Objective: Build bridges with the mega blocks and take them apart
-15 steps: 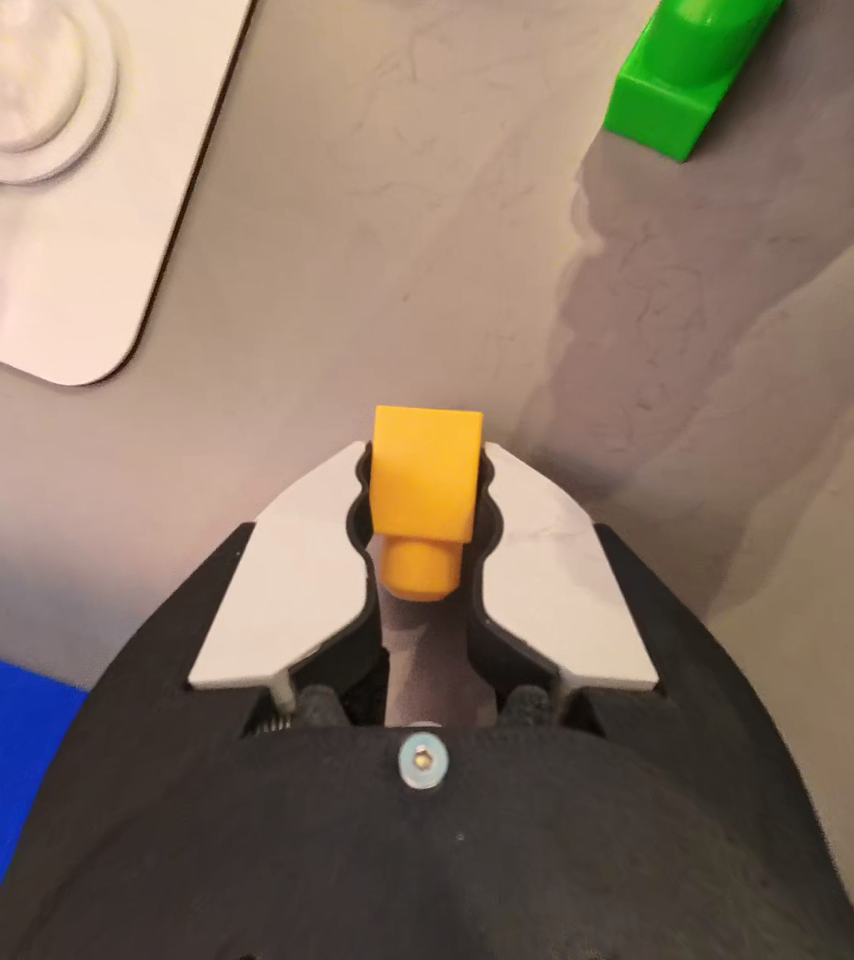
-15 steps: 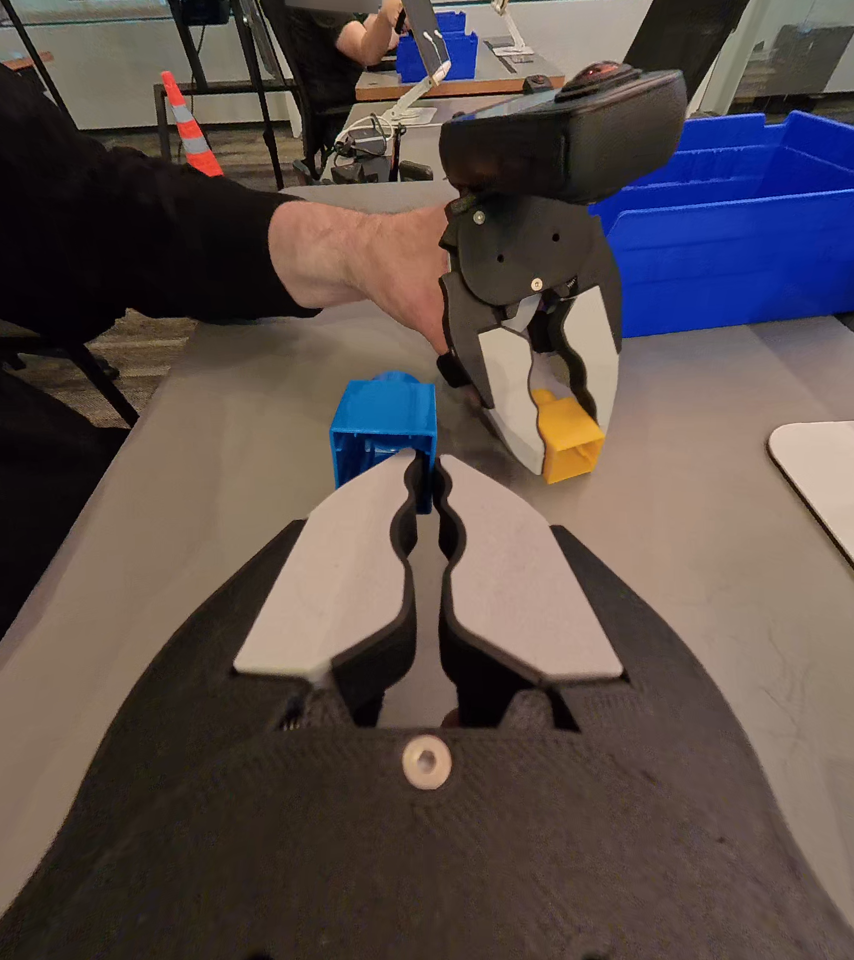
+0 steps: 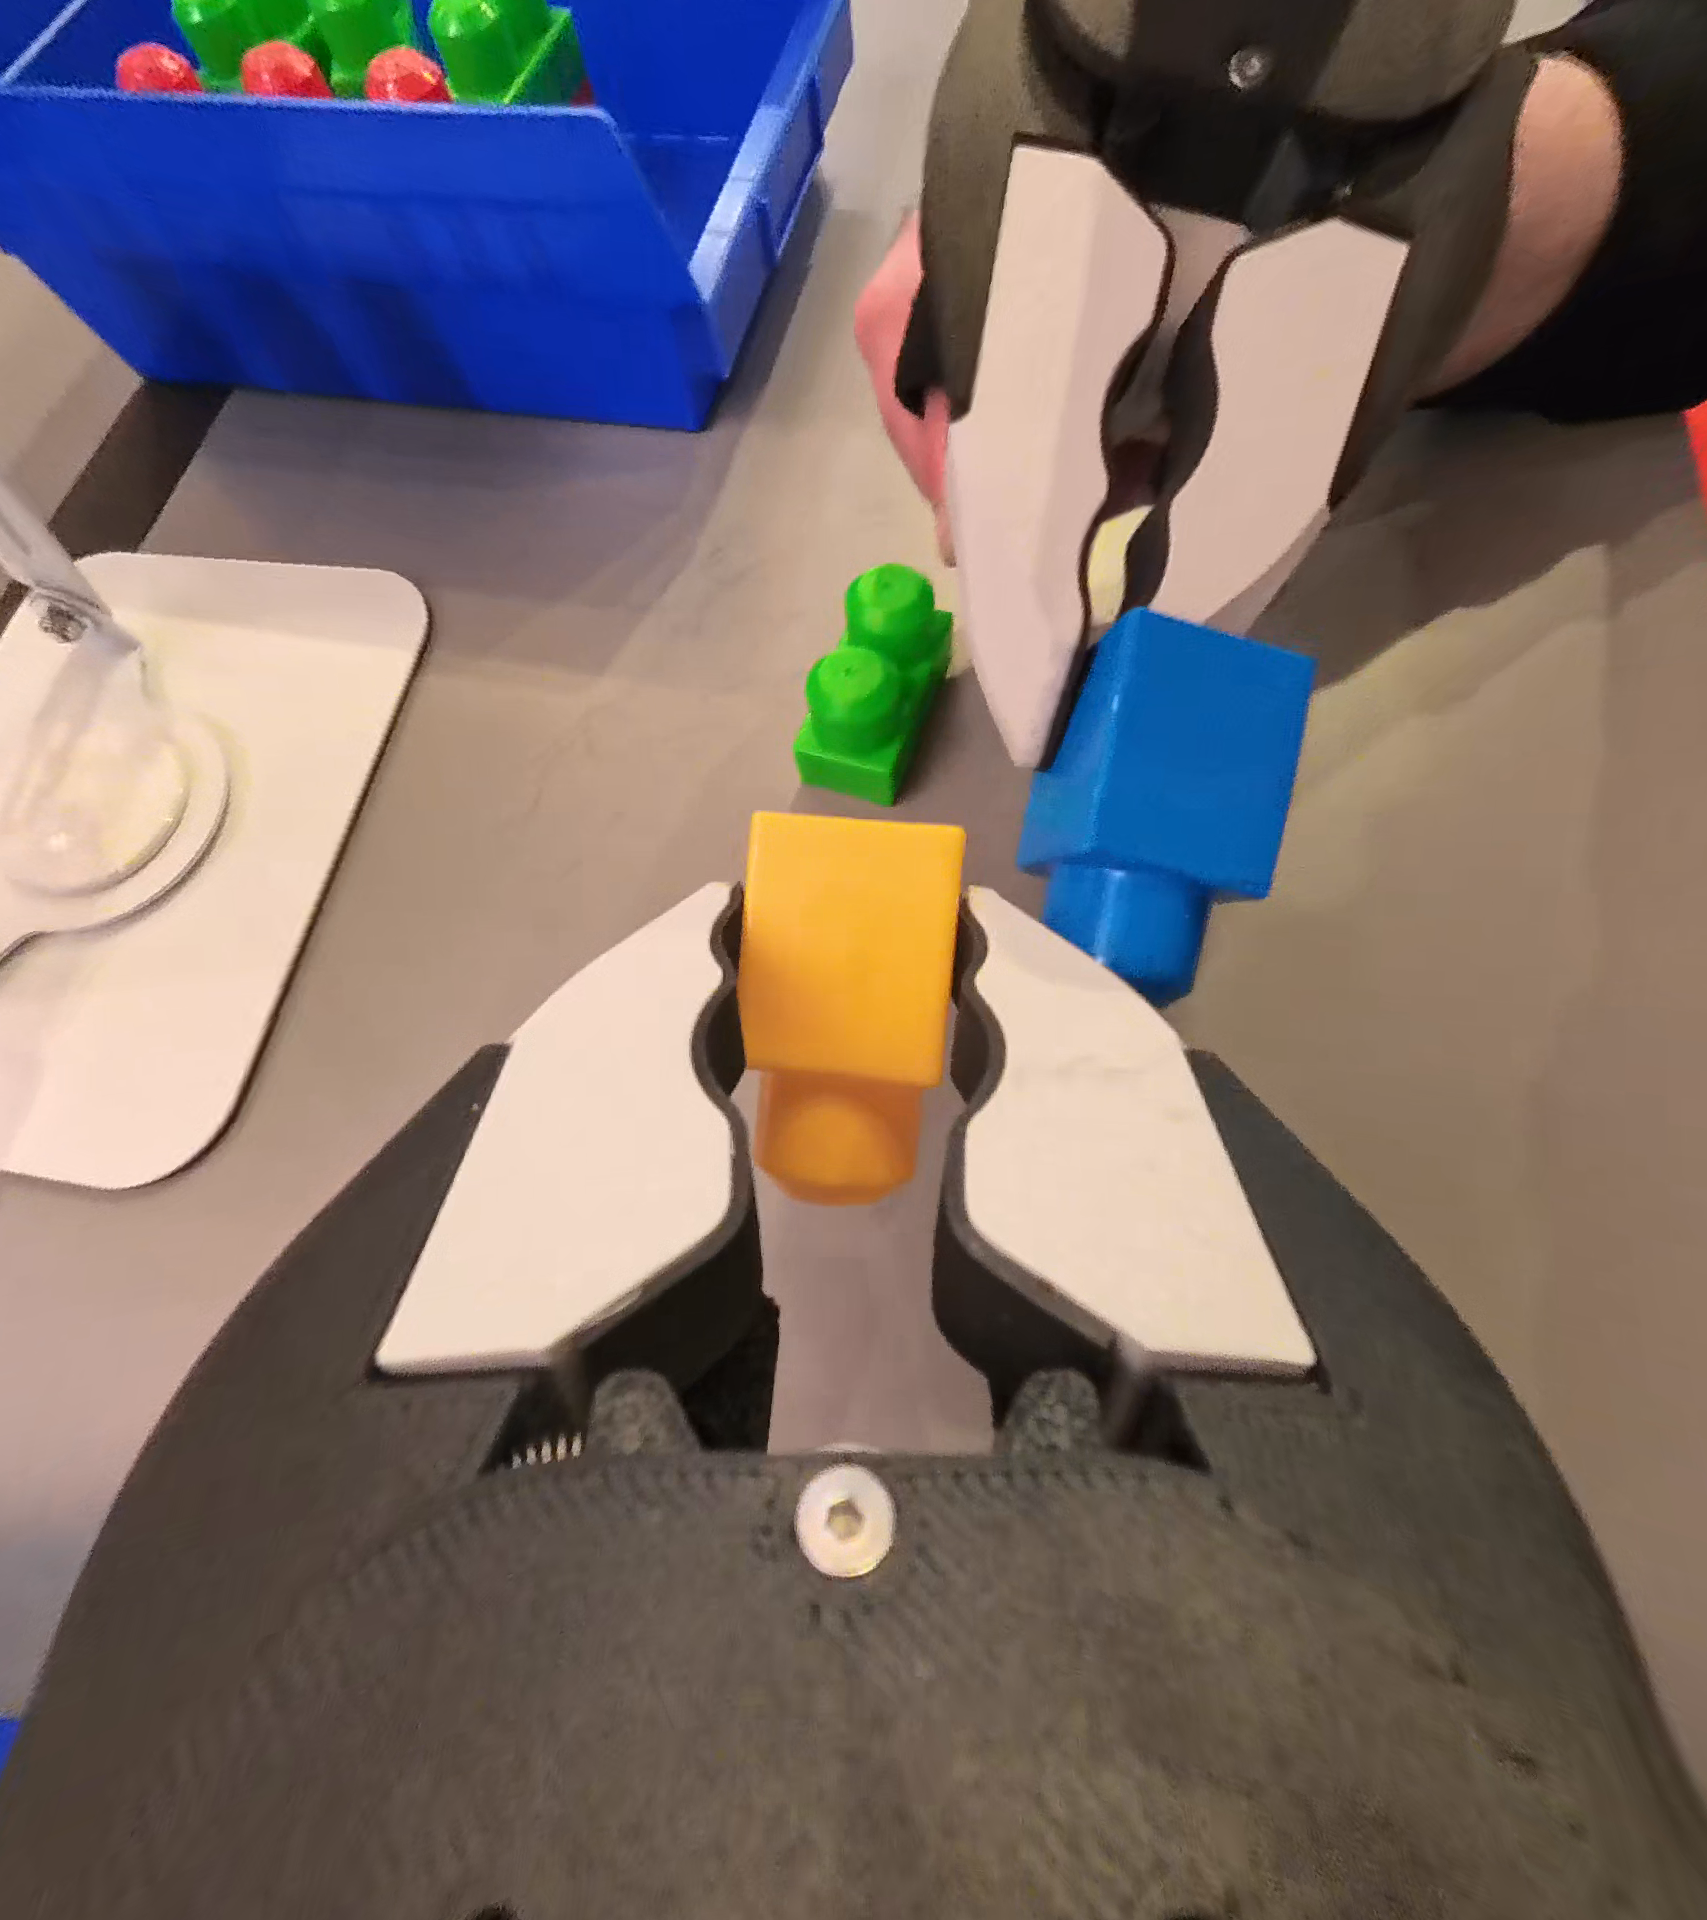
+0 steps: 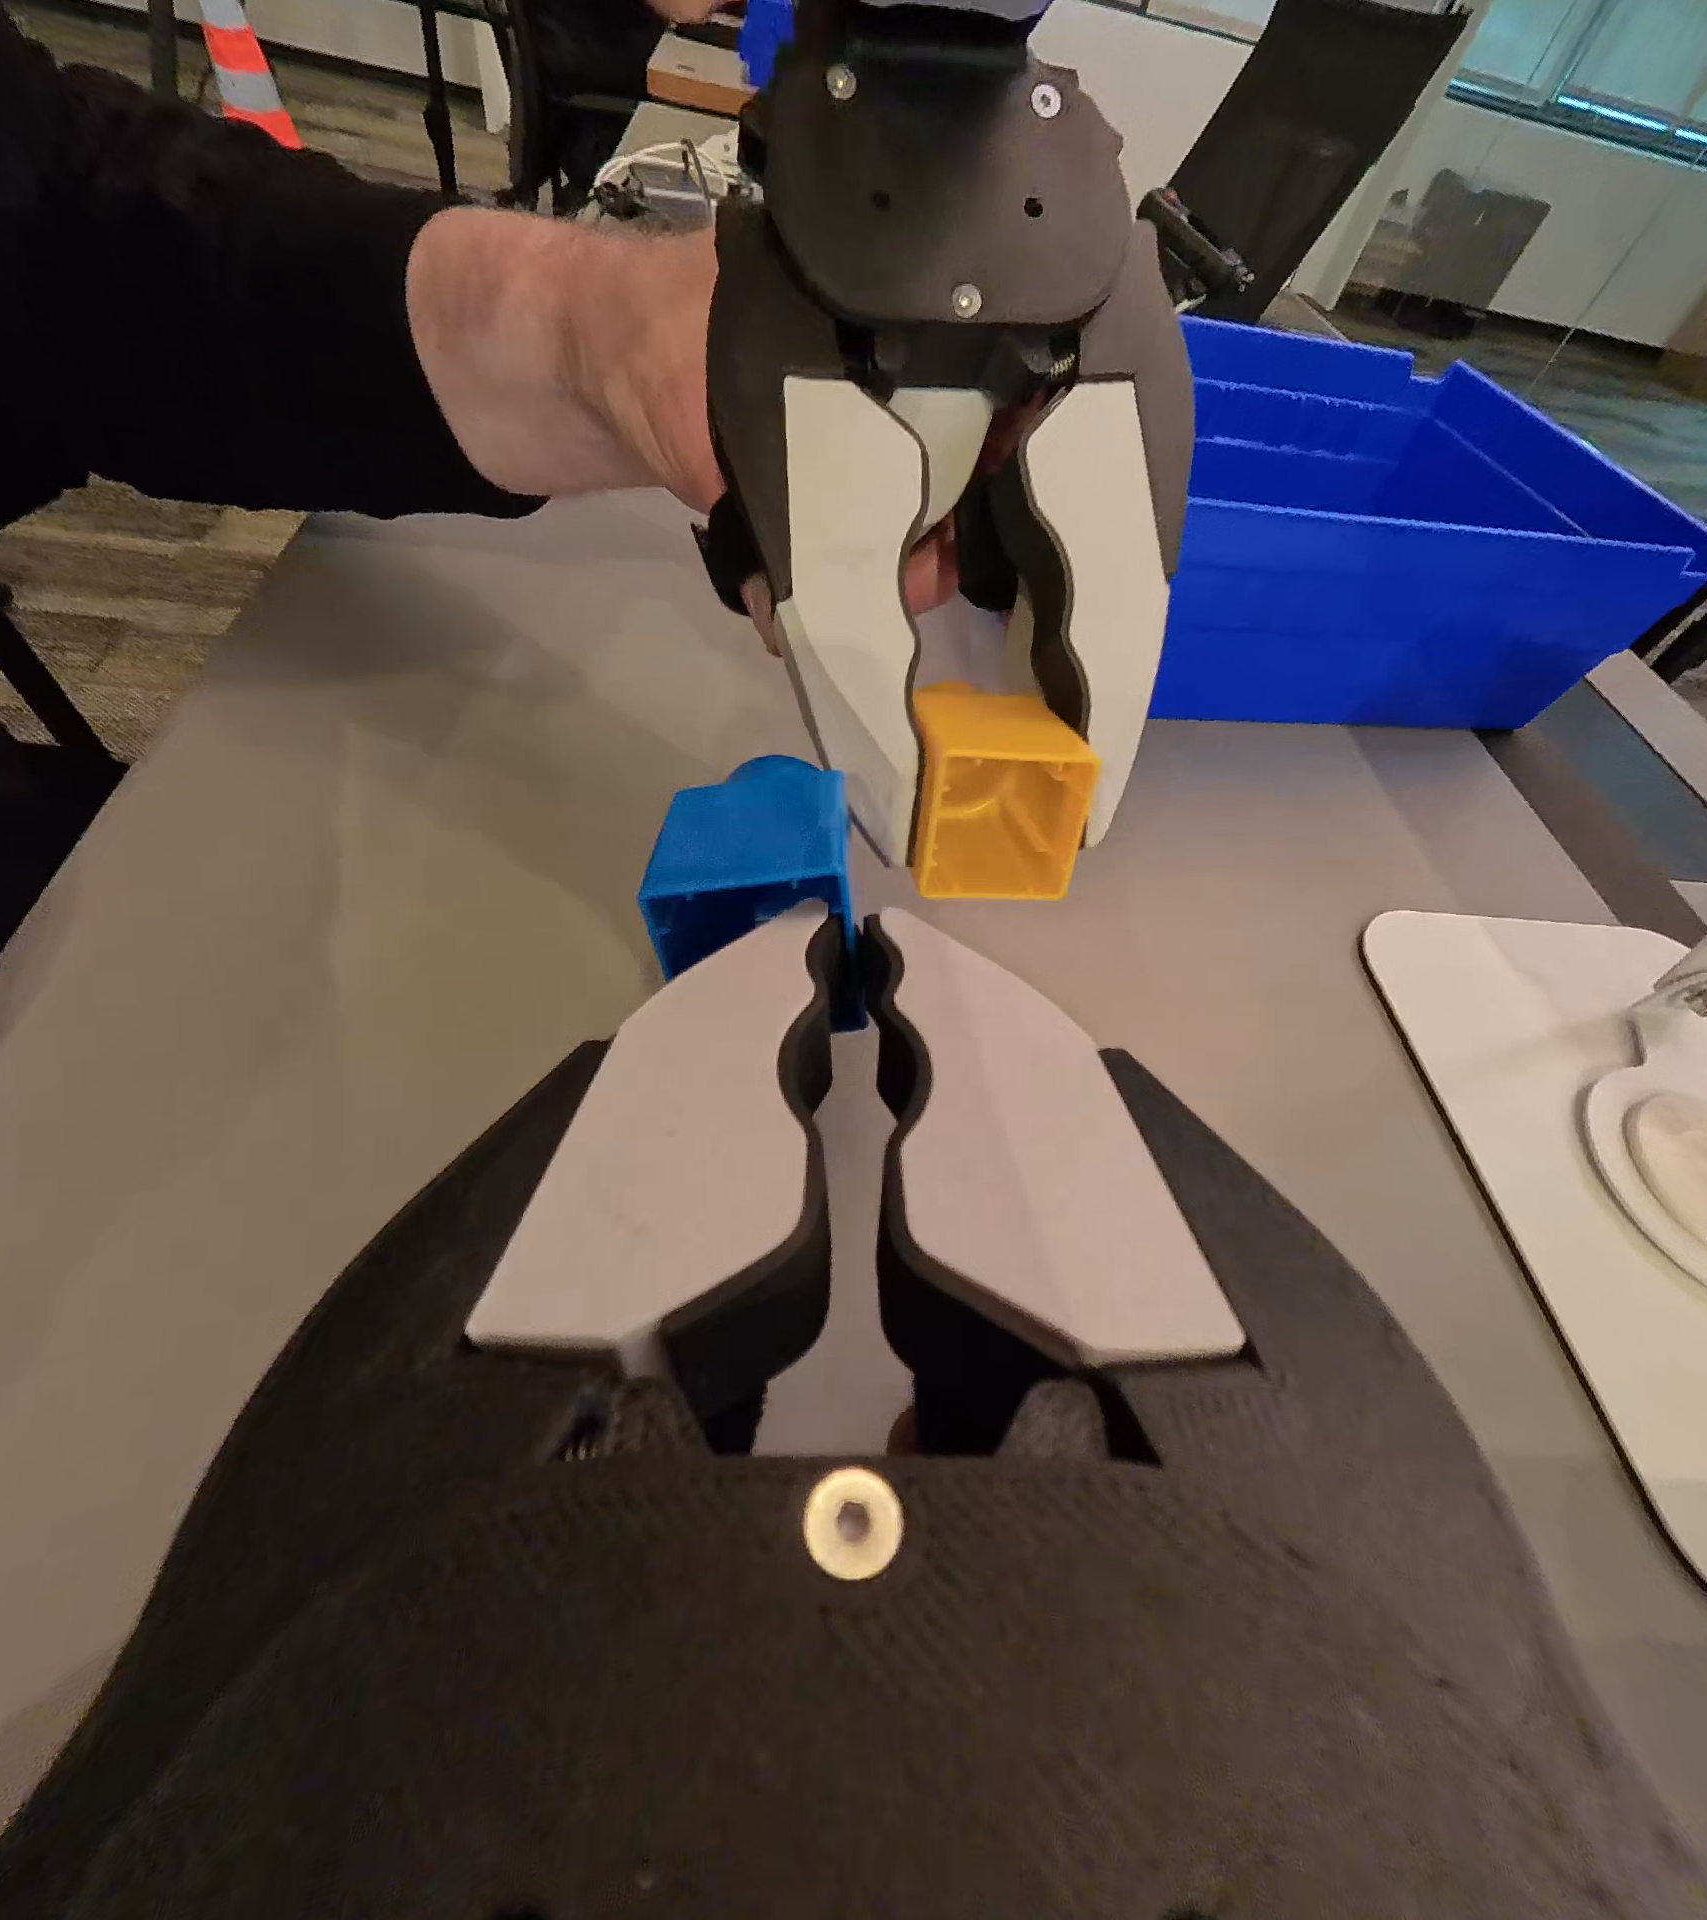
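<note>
Jaws of left gripper (image 3: pixel 849 935) clamp yellow block (image 3: pixel 844 951), right gripper (image 4: pixel 854 966) pinches blue block (image 4: pixel 745 862) wall, green block (image 3: pixel 870 691) on bench (image 3: pixel 537 727).

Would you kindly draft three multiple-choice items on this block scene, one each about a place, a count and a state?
1. Where is the green block on the table?
A. Inside the blue bin
B. On the grey table beyond the yellow block
C. On the white base plate

2. How many studs does that green block show?
A. One
B. Two
C. Four

3. How does the left gripper stand?
A. Closed on the yellow block
B. Wide open, bare
C. Closed on a red block

Answers: 1 B, it sits on bare table; 2 B, two round studs show; 3 A, both fingers press the block's sides.
</note>
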`<state>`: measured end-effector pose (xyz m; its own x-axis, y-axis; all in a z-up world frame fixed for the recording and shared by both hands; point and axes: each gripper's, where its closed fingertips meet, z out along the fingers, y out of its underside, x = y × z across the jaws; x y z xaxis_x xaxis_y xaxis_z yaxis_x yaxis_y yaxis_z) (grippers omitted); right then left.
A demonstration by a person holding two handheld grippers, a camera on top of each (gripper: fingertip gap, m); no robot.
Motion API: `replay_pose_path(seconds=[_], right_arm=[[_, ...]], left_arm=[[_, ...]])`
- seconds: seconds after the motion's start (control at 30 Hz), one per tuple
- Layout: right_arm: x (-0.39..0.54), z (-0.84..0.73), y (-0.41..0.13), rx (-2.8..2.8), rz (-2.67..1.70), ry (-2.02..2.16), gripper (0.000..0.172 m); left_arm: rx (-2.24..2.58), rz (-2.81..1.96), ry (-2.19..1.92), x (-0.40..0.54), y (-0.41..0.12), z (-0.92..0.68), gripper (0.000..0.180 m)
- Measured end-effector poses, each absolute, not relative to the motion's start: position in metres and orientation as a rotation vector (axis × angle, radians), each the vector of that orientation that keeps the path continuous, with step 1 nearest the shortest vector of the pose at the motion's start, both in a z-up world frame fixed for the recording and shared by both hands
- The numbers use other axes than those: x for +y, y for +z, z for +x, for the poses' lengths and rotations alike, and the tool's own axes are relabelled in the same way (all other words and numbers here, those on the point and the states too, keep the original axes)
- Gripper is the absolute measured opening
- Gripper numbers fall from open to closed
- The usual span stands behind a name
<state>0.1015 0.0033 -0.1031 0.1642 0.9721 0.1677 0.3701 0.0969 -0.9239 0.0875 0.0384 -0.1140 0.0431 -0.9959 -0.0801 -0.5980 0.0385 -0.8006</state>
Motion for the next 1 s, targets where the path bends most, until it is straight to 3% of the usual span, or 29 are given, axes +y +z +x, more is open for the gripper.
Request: replay_pose_path(seconds=[0.17,0.37,0.5,1.0], right_arm=[[0.000,0.103,-0.098,-1.393,-1.422,0.769,0.002],[-0.008,0.106,-0.091,-1.487,-1.317,0.615,0.002],[-0.019,0.097,-0.091,-1.567,-1.229,0.478,0.002],[-0.020,0.089,-0.091,-1.571,-1.151,0.320,0.006]], left_arm=[[1.618,-1.634,-0.812,0.038,-0.106,0.086,0.036],[1.539,-1.698,-1.529,0.010,-0.081,0.078,0.036],[1.577,-1.766,-1.767,-0.002,-0.083,0.076,0.036],[1.727,-1.851,-1.954,-0.020,-0.099,0.090,0.036]])
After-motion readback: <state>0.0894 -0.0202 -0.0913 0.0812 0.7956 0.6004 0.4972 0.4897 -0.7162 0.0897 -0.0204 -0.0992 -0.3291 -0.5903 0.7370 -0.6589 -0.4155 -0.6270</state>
